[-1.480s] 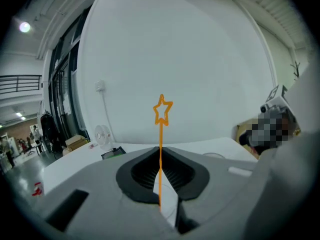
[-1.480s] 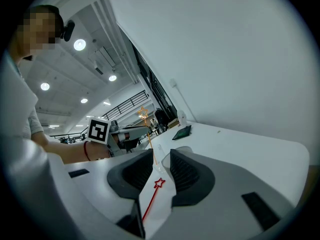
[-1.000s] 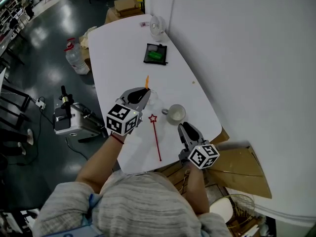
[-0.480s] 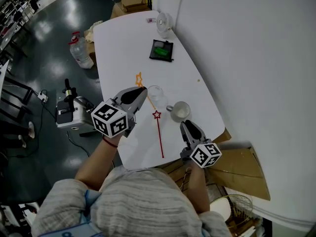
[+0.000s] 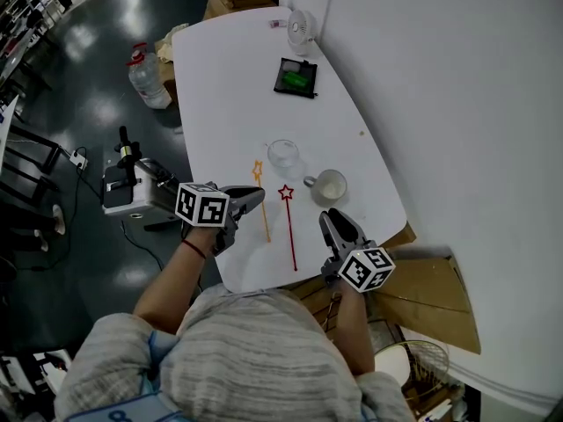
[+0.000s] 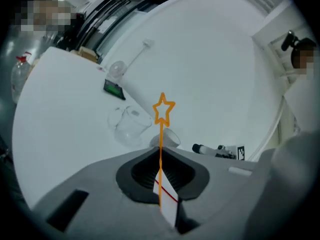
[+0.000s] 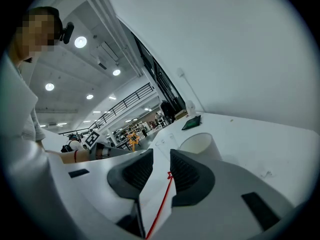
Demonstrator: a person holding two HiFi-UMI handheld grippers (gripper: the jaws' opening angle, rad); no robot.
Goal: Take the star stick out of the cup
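Note:
My left gripper is shut on the thin orange star stick, well clear of the clear glass cup, which stands empty farther back. In the left gripper view the stick rises straight out of the shut jaws, star uppermost, with the glass cup beyond it. A red star stick lies flat on the white table. My right gripper hovers open over the red stick's near end, just in front of a white mug.
A black tray with a green item and a small white fan sit at the table's far end. The wall runs along the right. On the floor at left are a water bottle and a machine. Cardboard lies at lower right.
The left gripper has drawn the orange star stick out of the glass cup and back toward the near table edge, beside the red stick. The right gripper has stayed in place.

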